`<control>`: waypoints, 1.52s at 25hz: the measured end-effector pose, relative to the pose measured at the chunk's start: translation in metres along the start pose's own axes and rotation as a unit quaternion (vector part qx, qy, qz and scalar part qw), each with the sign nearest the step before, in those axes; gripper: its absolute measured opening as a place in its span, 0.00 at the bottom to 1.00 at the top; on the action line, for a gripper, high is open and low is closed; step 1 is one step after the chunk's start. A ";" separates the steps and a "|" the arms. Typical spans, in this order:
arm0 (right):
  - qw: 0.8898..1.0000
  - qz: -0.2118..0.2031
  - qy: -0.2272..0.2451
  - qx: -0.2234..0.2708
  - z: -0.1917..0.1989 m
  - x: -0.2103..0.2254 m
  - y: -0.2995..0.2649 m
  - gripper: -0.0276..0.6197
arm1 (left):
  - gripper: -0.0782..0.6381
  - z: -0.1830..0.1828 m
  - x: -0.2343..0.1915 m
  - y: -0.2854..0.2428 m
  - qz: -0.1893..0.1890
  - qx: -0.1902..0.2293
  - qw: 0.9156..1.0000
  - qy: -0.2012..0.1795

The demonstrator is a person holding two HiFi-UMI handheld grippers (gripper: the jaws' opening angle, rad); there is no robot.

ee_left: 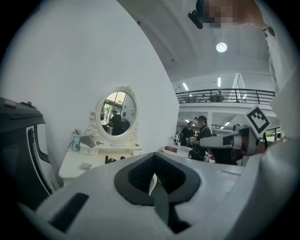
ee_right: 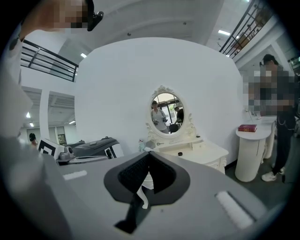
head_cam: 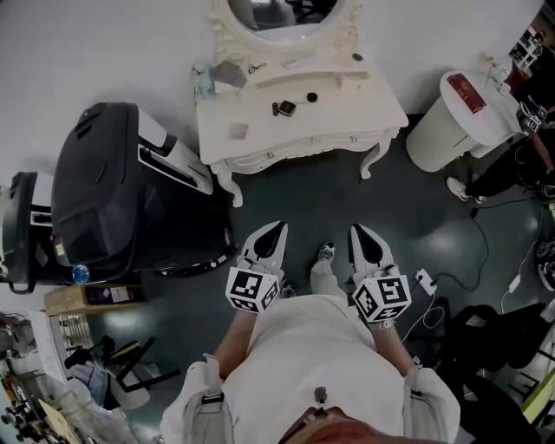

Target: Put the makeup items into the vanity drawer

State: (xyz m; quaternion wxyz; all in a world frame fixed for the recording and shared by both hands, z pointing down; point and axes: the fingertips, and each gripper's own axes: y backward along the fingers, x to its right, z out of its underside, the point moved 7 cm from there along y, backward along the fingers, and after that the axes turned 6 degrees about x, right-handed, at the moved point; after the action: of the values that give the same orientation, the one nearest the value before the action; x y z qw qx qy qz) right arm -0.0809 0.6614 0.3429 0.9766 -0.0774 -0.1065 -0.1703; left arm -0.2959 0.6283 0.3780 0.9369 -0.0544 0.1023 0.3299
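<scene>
White-painted carved wood makes up the vanity (head_cam: 338,117), which stands at 12 o'clock from us in the head view, well apart from both claws. Its oval mirror (head_cam: 277,13) rises at the far edge.

We record the makeup items on the vanity top, none of them in the drawer:
- a dark square compact (head_cam: 284,108) near the middle of the top
- a small round dark pot (head_cam: 312,97) just beside the compact at 2 o'clock
- a teal bottle (head_cam: 202,84) and a grey item (head_cam: 230,74) at the 10 o'clock corner
- a pale card (head_cam: 238,132) towards 8 o'clock

The drawer front (head_cam: 334,141), with two small knobs, runs along the 6 o'clock edge of the top and faces us.

The left claw (head_cam: 276,227) is held out level over the dark grey floor (head_cam: 347,199) and points at 12 o'clock. In the left gripper view its jaws are pressed together with nothing between them. The right claw (head_cam: 357,230) lies parallel to it at 3 o'clock. In the right gripper view its jaws also meet, and it holds nothing. Each claw carries its marker cube at the 6 o'clock end, close to our white shirt (head_cam: 312,355).

A black hooded machine (head_cam: 95,191) stands at 9 o'clock from the claws. A white round pedestal (head_cam: 434,130) stands at 2 o'clock, with a red book (head_cam: 466,94) on top.
</scene>
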 end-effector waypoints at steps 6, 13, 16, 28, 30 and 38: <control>0.999 -0.029 0.001 -0.019 -0.007 0.042 -0.054 0.05 | 0.12 0.009 0.000 -0.061 -0.002 -0.024 1.000 0.013; 0.998 -0.062 -0.001 -0.017 -0.035 0.115 -0.109 0.05 | 0.12 -0.014 -0.007 -0.142 -0.037 0.015 0.999 0.031; 0.997 -0.081 0.002 -0.011 -0.046 0.138 -0.126 0.05 | 0.12 -0.017 -0.009 -0.165 -0.062 0.025 0.997 0.029; 0.994 -0.105 -0.013 -0.009 -0.069 0.202 -0.171 0.05 | 0.12 -0.025 -0.010 -0.242 -0.091 0.022 0.996 0.016; 0.994 -0.102 -0.018 -0.015 -0.065 0.212 -0.178 0.05 | 0.12 -0.024 -0.014 -0.250 -0.093 0.021 0.995 0.009; 0.997 -0.069 -0.007 -0.019 -0.063 0.234 -0.213 0.05 | 0.12 -0.009 -0.038 -0.310 -0.050 0.006 0.999 0.018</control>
State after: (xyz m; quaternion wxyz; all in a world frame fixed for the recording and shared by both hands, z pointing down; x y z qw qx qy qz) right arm 0.0717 0.3771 0.3611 0.9602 -0.0894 -0.1147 -0.2384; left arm -0.1310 0.3634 0.3885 0.9505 -0.0594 0.1186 0.2811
